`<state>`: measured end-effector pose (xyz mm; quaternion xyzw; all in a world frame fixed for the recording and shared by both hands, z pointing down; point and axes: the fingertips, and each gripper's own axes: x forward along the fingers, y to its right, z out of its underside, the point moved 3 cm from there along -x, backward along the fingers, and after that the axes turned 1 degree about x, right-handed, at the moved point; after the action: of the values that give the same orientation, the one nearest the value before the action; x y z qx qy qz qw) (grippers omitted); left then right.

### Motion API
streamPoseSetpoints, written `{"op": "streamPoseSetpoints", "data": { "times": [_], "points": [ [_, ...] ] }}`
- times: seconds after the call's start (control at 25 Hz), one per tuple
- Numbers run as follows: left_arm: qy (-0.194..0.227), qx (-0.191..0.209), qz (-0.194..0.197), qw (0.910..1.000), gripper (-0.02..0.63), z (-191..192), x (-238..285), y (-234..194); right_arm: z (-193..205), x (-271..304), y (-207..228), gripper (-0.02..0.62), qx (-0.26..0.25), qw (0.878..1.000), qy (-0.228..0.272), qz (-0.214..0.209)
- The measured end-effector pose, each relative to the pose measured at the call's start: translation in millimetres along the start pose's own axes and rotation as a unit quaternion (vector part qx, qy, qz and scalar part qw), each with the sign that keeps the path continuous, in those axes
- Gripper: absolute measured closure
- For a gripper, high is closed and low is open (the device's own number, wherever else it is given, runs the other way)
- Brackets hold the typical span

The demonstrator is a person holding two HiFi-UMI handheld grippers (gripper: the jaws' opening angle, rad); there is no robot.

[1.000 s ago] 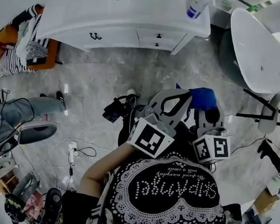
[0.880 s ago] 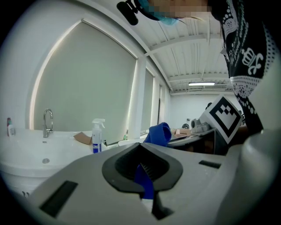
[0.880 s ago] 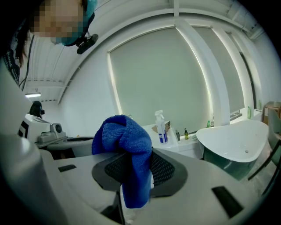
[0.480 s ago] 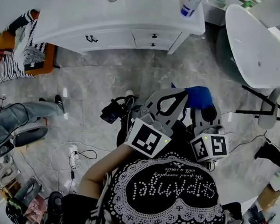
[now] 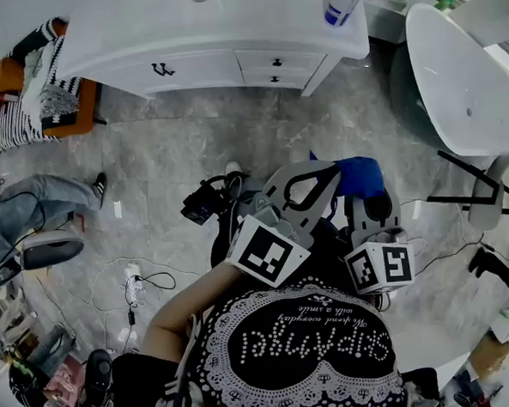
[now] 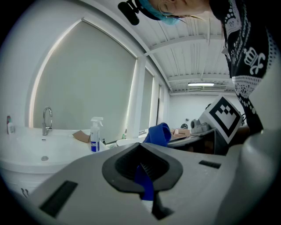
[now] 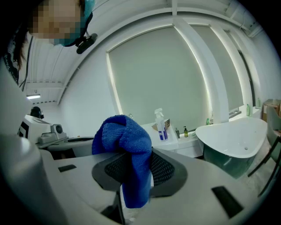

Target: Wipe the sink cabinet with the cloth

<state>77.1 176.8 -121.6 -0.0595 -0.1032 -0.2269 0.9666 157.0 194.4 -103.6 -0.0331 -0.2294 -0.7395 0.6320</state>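
Grey marbled floor (image 5: pixel 234 156) fills most of the head view. Across it, well apart from the person, stands the white sink cabinet (image 5: pixel 218 37), and to its right the white bathtub (image 5: pixel 462 82).

Now in close to the body: both tools are held up in front of the chest. The left tongs (image 6: pixel 142 169) are clamped on a thin strip of the blue cloth (image 5: pixel 356 177). The right tongs (image 7: pixel 134 171) are clamped on the thick bunch of it. So the cloth is shared between the two, nowhere near the cabinet.

Wiping hasn't begun, I'd say; the walk-up comes first.

What could spoil it? That left hold has only a narrow tail, and pulling the tools apart could slip it free and leave the cloth dangling. Cables (image 5: pixel 147 278) lie on the floor off to the left, a snag for feet if the path drifts that way. And a spray bottle (image 5: pixel 339 4) stands at the right corner of the cabinet's tabletop, easy to knock off with one wide sweep.
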Motion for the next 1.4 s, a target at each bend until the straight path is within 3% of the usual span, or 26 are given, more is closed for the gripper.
{"op": "streamPoseSetpoints", "data": {
  "times": [0.52,0.72,1.0,1.12,1.28,1.4],
  "points": [
    [-0.006,0.005,0.004,1.0,0.606,16,-14,7,23,-10,-12,0.482,0.006,1.0,-0.02,-0.014],
    [-0.022,0.026,-0.006,0.9994,0.606,19,-22,16,28,-15,-15,0.482,0.018,0.999,-0.021,-0.029],
    [0.001,0.009,-0.027,0.9996,0.606,20,-38,10,35,-18,-31,0.482,0.005,0.999,-0.021,-0.035],
    [0.006,0.017,-0.023,0.9996,0.606,21,-48,6,37,-15,-43,0.482,0.0,0.999,-0.02,-0.032],
    [0.01,-0.012,-0.035,0.9993,0.606,24,-76,-3,45,-16,-71,0.482,0.003,0.999,-0.029,-0.038],
    [0.001,-0.011,-0.044,0.999,0.606,25,-102,-13,50,-15,-97,0.482,0.0,0.998,-0.033,-0.044]
  ]
}}
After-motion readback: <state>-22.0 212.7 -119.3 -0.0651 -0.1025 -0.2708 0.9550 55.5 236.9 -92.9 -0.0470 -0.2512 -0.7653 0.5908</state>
